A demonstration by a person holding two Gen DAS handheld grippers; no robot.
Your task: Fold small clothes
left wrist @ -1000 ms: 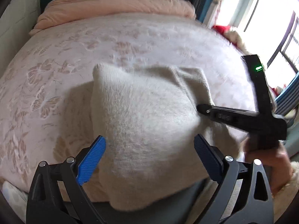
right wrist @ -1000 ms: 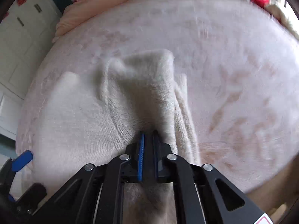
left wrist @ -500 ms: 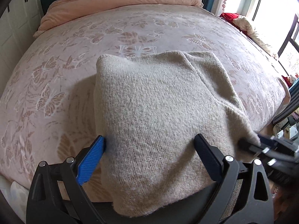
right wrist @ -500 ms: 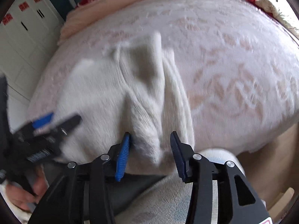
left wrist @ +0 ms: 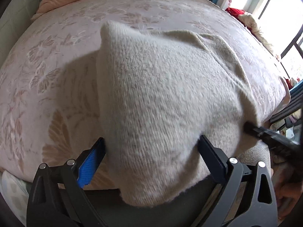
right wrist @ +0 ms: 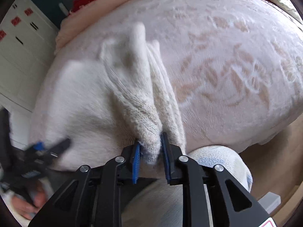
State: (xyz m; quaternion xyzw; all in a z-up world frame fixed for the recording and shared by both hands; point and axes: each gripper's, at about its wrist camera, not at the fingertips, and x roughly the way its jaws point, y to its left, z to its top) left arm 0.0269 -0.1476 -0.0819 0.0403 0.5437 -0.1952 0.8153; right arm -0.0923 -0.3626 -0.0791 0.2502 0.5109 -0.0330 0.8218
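- The cream sweater [left wrist: 161, 98] lies in the middle of the frame, on the pink bed cover [left wrist: 47, 66].
- The left gripper [left wrist: 151, 151] has its fingers wide apart around the near edge.
- The right gripper [right wrist: 150, 149] is closing on a bunched fold, low in its frame.
- That thick fold might slip out, and then the sweater would fold crooked.

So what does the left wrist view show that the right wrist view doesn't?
Only the left wrist view: the left gripper wide open astride the sweater's near edge, and the window.

Only the right wrist view: the right gripper closing on a bunched fold of knit, and the white cabinet.

Both: the cream sweater on the pink floral bedspread, with the other gripper at the frame's edge.
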